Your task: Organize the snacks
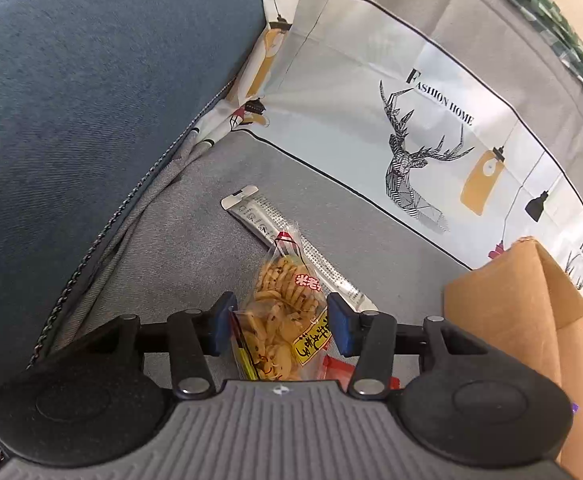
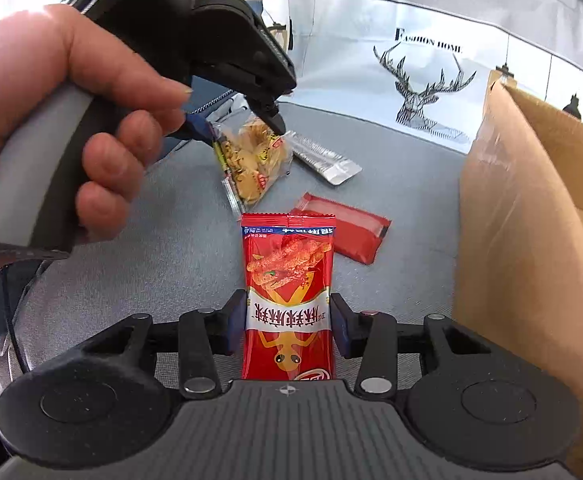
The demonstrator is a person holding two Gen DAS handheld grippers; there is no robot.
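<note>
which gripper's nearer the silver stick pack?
Left. The left gripper, shut on the cracker bag, sits right beside the silver stick pack. The right gripper, holding a red packet, is farther back.

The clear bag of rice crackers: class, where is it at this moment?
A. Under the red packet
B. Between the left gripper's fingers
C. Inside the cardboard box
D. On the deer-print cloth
B: the left gripper is closed on the cracker bag, lifting it off the grey cushion.

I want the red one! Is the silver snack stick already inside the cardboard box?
No, the silver snack stick lies on the grey cushion, apart from the cardboard box standing to its right.
</note>
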